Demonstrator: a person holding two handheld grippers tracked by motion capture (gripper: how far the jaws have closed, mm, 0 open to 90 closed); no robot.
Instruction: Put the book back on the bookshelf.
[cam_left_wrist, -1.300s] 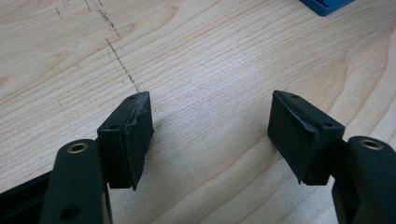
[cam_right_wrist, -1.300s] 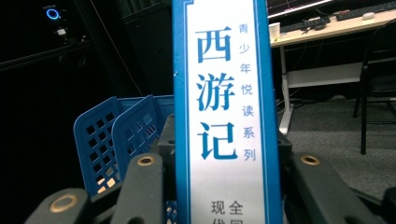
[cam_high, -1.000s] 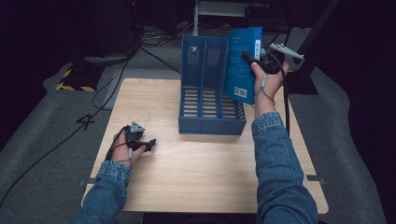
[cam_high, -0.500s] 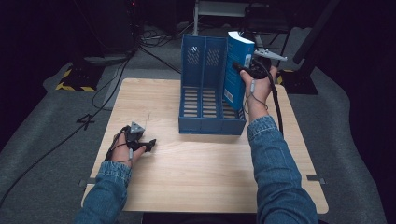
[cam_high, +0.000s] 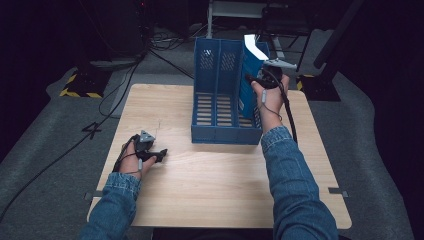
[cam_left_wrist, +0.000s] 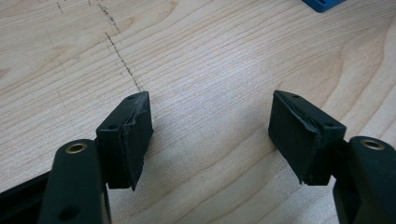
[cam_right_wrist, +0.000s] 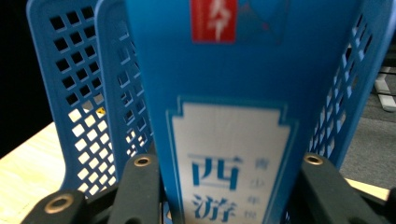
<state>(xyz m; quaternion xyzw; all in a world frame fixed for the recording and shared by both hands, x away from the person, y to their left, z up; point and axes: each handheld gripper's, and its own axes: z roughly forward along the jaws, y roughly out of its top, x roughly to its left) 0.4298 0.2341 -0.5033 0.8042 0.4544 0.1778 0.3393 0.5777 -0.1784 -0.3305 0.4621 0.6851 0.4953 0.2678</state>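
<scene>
table (cam_high: 220, 195) | right gripper (cam_high: 260, 80) raised, clamping book (cam_high: 247, 87) | left gripper (cam_high: 157, 156) resting, agape

High view overhead, gripper views close — sharing table (cam_high: 215, 185)

Glossy paper book (cam_right_wrist: 229, 154), perforated plastic rack (cam_high: 220, 95), wood-grain table (cam_high: 220, 185).

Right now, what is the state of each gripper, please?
Left gripper: open, holding nothing, low over the table.
Right gripper: closed on the blue book, at the blue file rack.
</scene>
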